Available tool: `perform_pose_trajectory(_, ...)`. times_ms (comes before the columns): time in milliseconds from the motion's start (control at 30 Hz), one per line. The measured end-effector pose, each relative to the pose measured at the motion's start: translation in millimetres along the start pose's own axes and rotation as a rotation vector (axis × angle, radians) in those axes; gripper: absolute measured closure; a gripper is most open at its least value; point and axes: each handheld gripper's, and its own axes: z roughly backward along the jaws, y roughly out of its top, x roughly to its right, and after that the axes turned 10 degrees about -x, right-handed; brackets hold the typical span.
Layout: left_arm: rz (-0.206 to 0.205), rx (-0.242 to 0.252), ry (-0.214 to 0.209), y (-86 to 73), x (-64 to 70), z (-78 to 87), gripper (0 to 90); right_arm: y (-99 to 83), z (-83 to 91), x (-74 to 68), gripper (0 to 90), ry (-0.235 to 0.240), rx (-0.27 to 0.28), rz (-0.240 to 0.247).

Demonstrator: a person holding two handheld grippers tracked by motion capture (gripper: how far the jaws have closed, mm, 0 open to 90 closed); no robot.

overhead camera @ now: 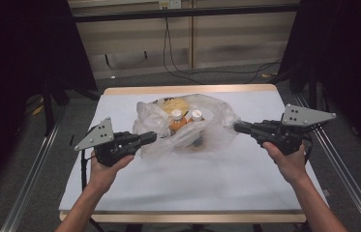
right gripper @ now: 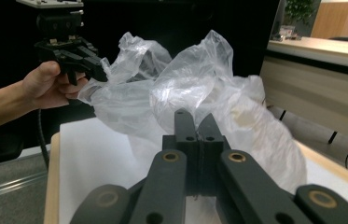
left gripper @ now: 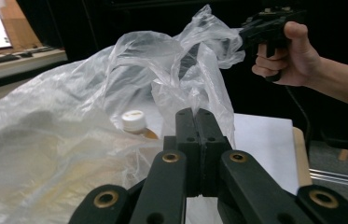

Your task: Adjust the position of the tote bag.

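Note:
A clear plastic bag (overhead camera: 215, 117) lies at the middle of the white table (overhead camera: 192, 179). Inside it stand two bottles with white caps (overhead camera: 176, 114) and orange contents, with a yellow item (overhead camera: 172, 103) behind them. My left gripper (overhead camera: 153, 137) is shut on the bag's left edge, and my right gripper (overhead camera: 237, 127) is shut on its right edge. In the left gripper view the closed left gripper (left gripper: 198, 113) pinches the film, with a capped bottle (left gripper: 133, 120) just beyond. In the right gripper view the right gripper (right gripper: 195, 116) is closed on the bag (right gripper: 195, 88), and the other gripper (right gripper: 98, 70) holds the far edge.
Metal rails (overhead camera: 33, 169) run along both sides of the table. A black cable (overhead camera: 178, 72) trails over the floor behind it. Dark curtains (overhead camera: 18, 72) stand at the left and right. The near half of the table top is bare white.

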Motion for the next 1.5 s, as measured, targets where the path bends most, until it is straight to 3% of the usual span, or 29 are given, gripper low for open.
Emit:
perform_pose_trajectory(267, 0.006, 0.026, 0.080, 10.8, -17.3, 18.6, 90.0, 23.4, 3.2, 18.9, 90.0, -0.042, 0.059, -0.014)
perform_pose_trajectory(467, 0.027, 0.034, 0.112, 14.3, -35.8, 26.3, 90.0, 41.3, 8.0, 32.9, 90.0, -0.078, 0.095, -0.022)
perform_pose_trajectory(933, 0.049, 0.031, 0.179, 26.6, -60.5, 45.4, 90.0, 70.9, 5.7, 56.2, 90.0, -0.162, 0.115, -0.040)
perform_pose_trajectory(967, 0.056, 0.044, 0.205, 28.0, -64.6, 46.2, 90.0, 73.8, 4.5, 60.9, 90.0, -0.186, 0.121, -0.043)
perform_pose_trajectory(1167, 0.100, 0.063, 0.253, 29.0, -80.9, 47.9, 90.0, 76.2, 5.3, 74.1, 90.0, -0.223, 0.139, -0.074)
perform_pose_trajectory(1333, 0.102, 0.046, 0.248, 25.3, -82.3, 42.8, 90.0, 74.2, 3.6, 75.5, 90.0, -0.250, 0.129, -0.076)
perform_pose_trajectory(1500, 0.127, 0.019, 0.229, 10.9, -83.8, 36.2, 90.0, 58.7, 3.7, 73.4, 90.0, -0.247, 0.079, -0.091)
